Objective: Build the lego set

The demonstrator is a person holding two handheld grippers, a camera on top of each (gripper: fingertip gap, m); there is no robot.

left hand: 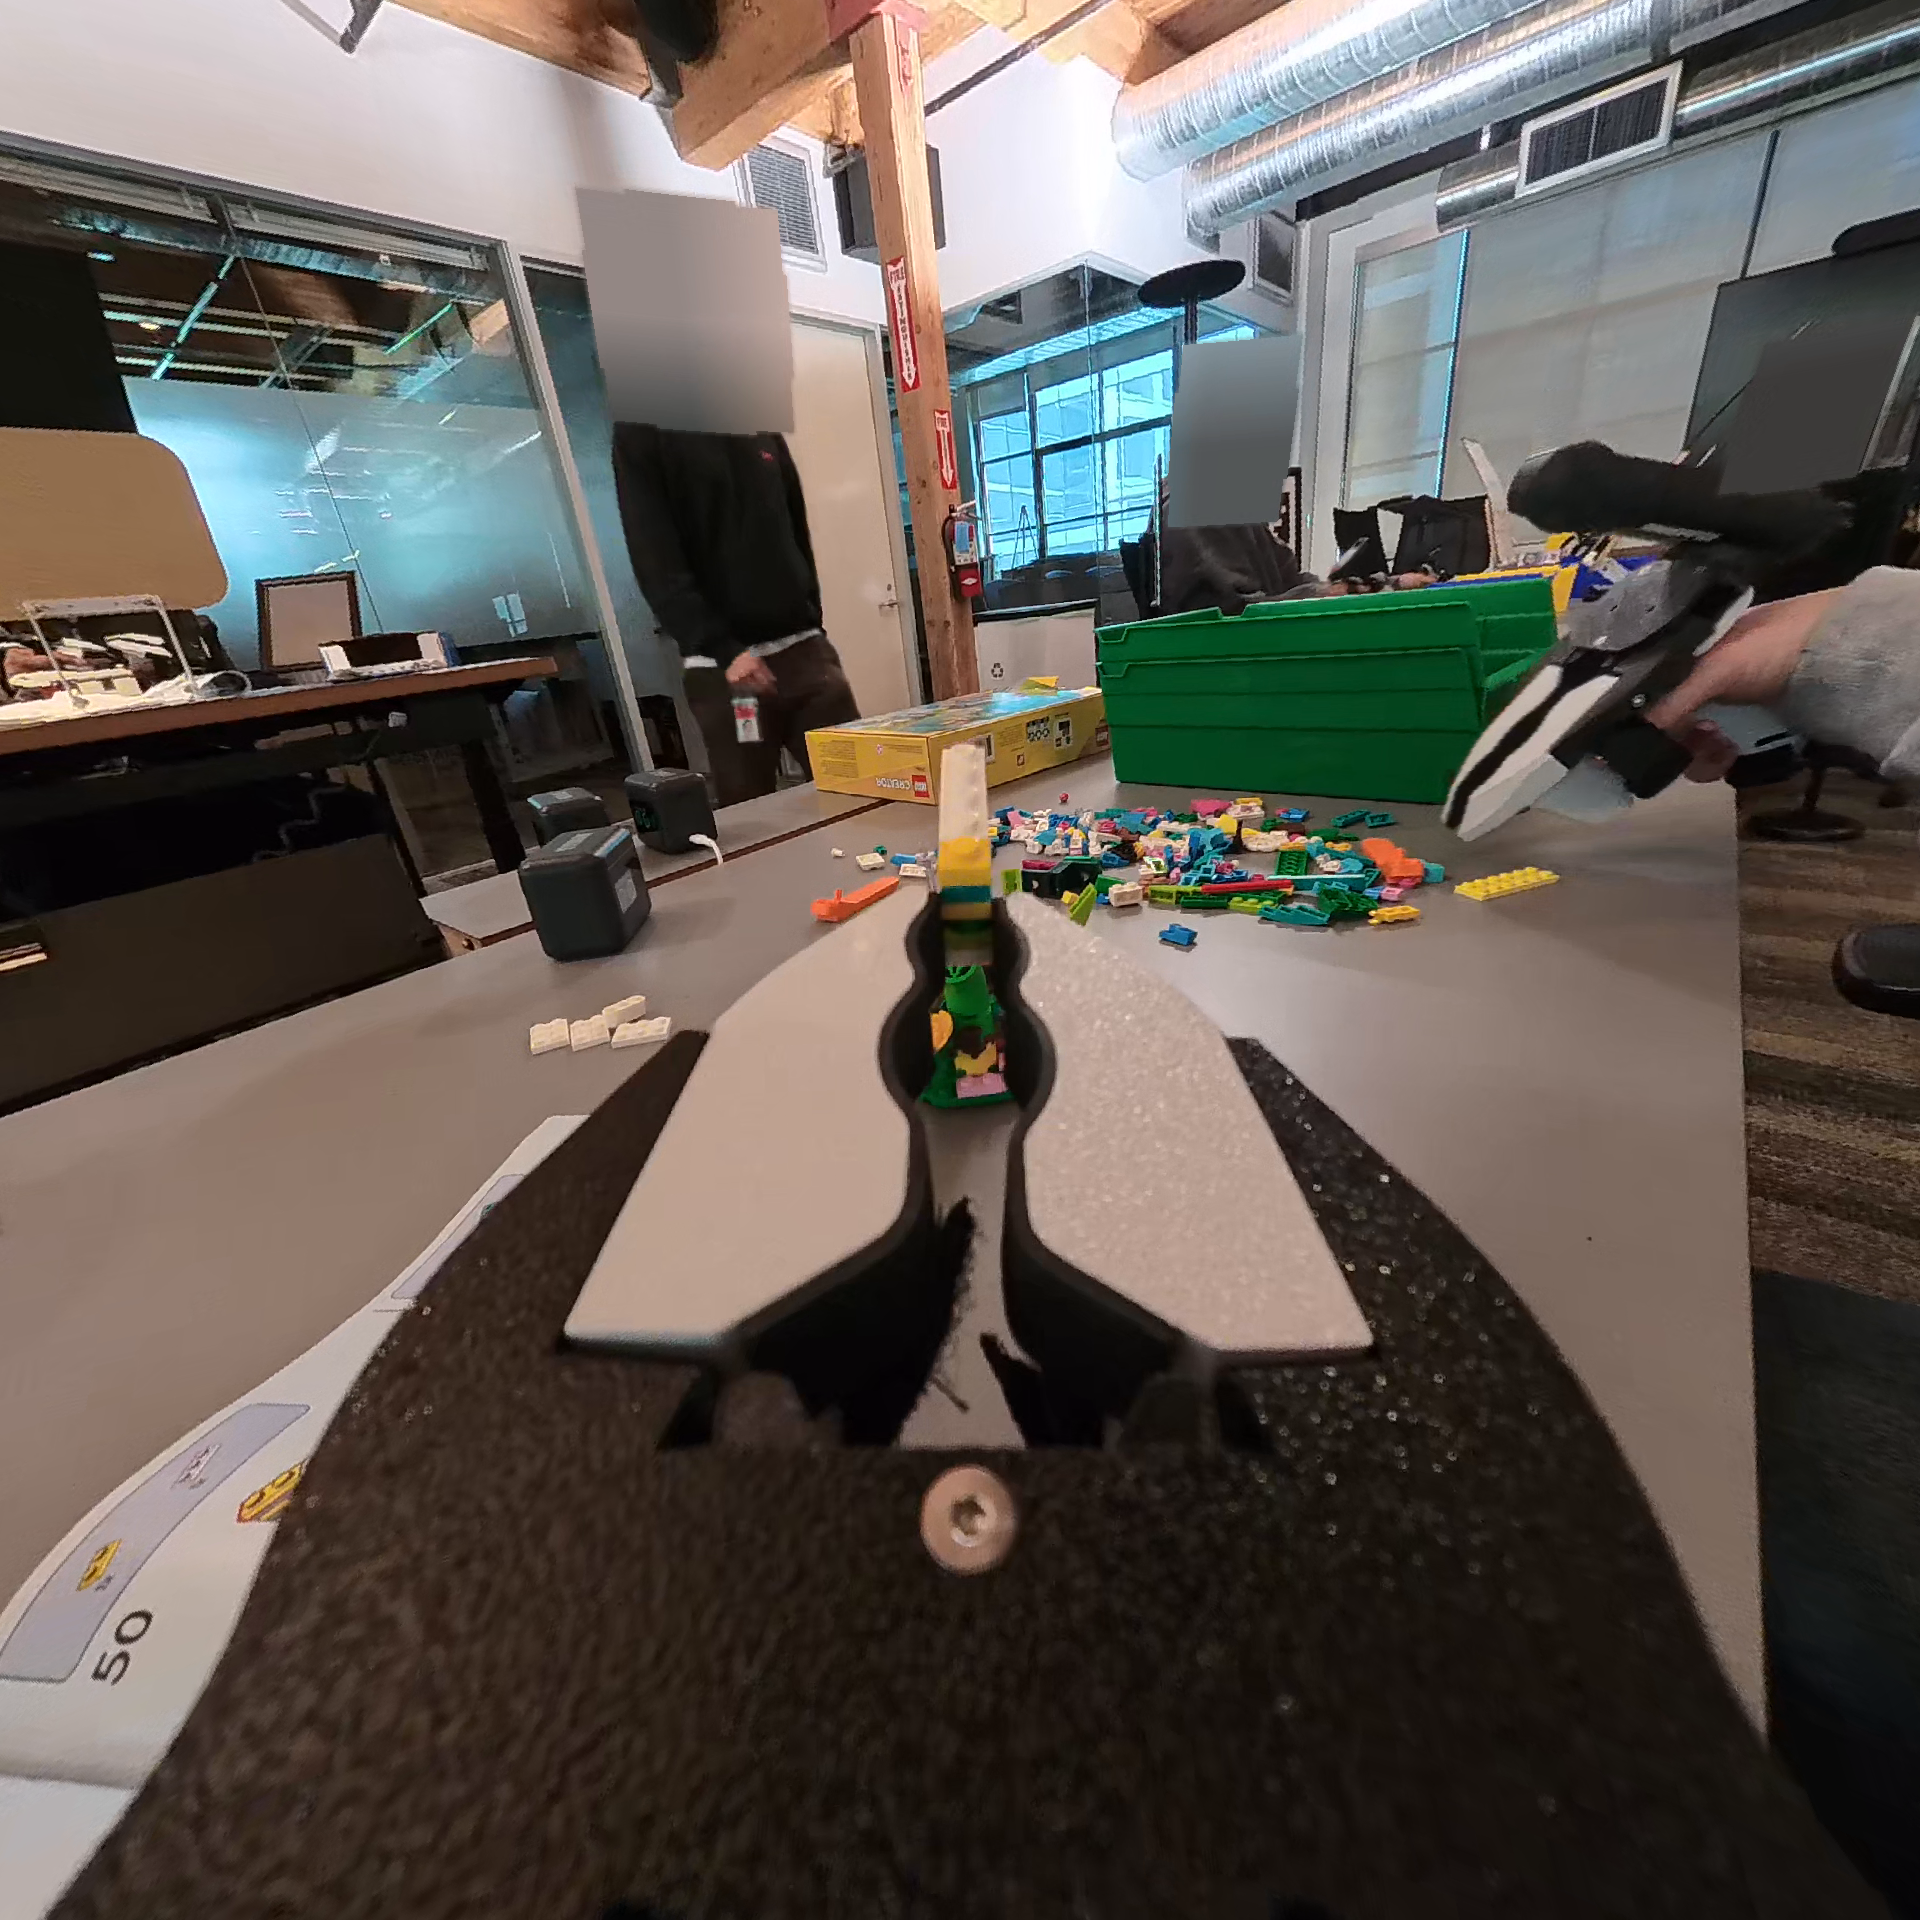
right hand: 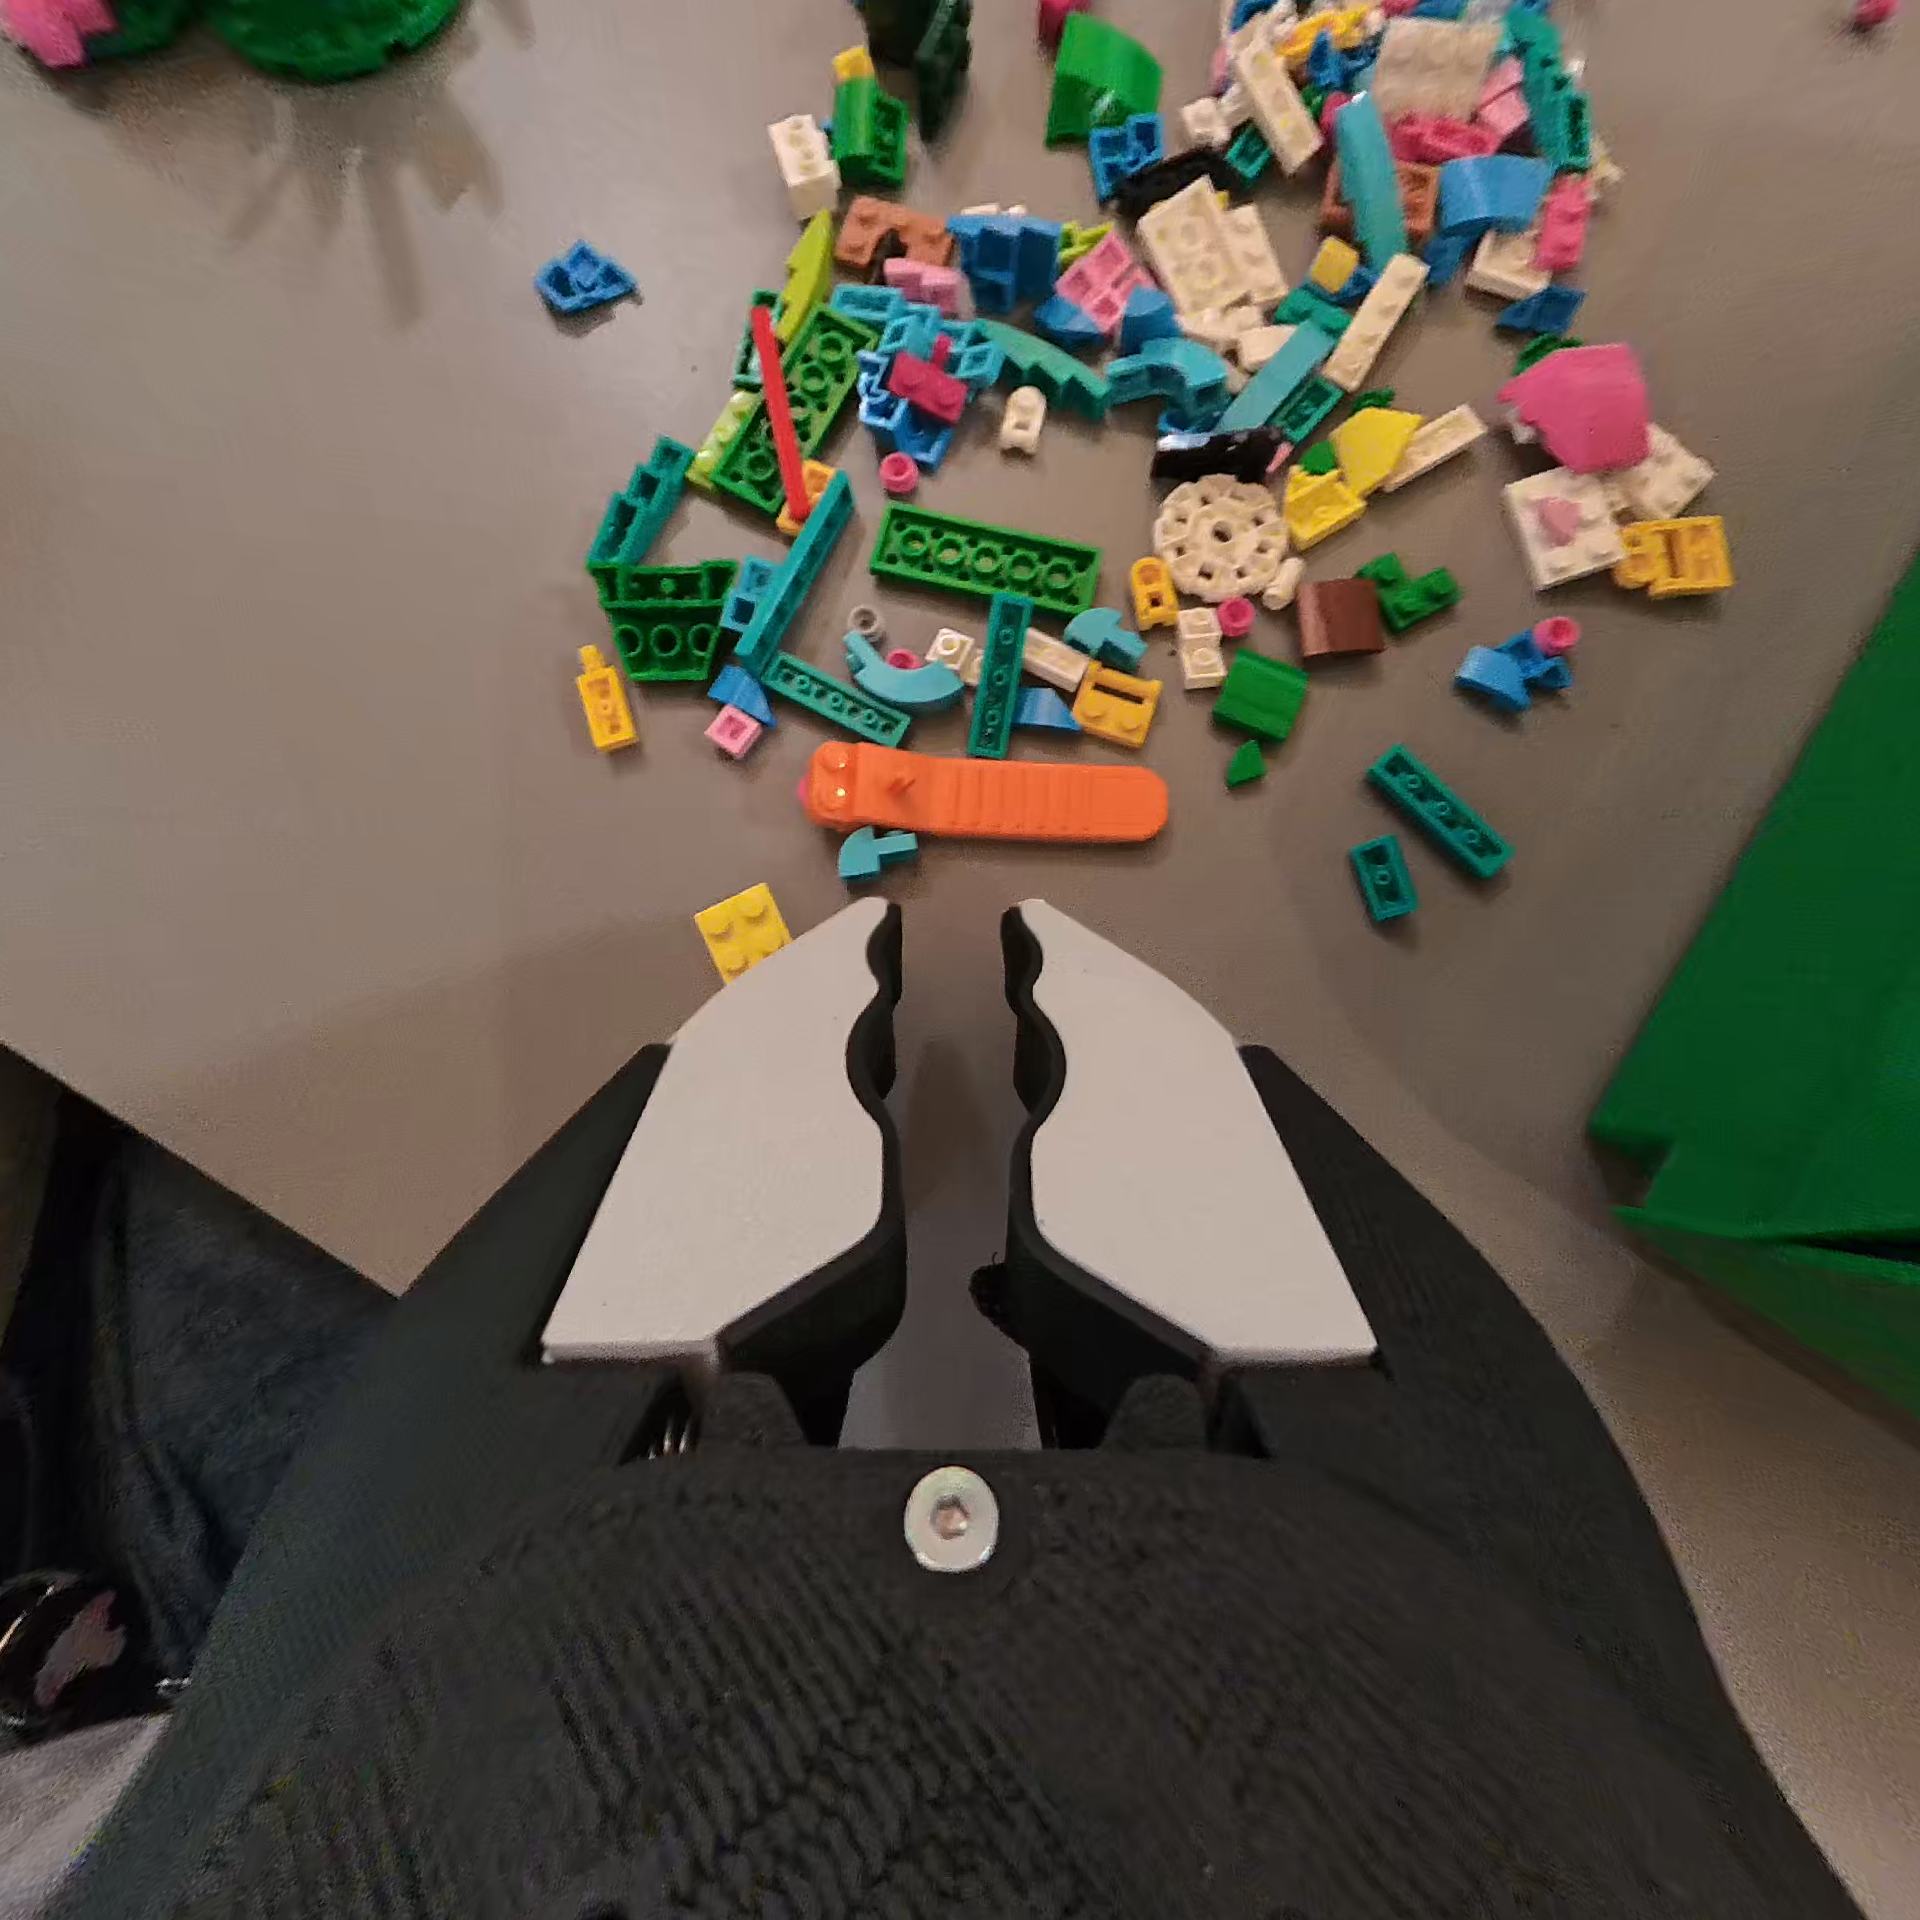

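My left gripper (left hand: 963, 909) is shut on a small brick build (left hand: 961, 854). The build has a green base with flower pieces between my fingers, yellow and teal layers at the fingertips, and a long white plate standing out beyond them. It is held above the grey table (left hand: 1351, 1039). My right gripper (right hand: 951, 920) is open and empty, hovering over the table (right hand: 312, 623) just short of an orange brick separator (right hand: 987, 802), with a yellow plate (right hand: 740, 928) by its left fingertip. The right gripper also shows in the left wrist view (left hand: 1496, 800), held over the brick pile (left hand: 1195, 852).
Many loose coloured bricks (right hand: 1091, 416) are spread ahead of the right gripper. Green bins (left hand: 1299, 686) and a yellow box (left hand: 956, 743) stand behind the pile. Dark cube devices (left hand: 584, 906), a few white bricks (left hand: 597, 1029) and a booklet (left hand: 156, 1558) lie to the left. People stand behind.
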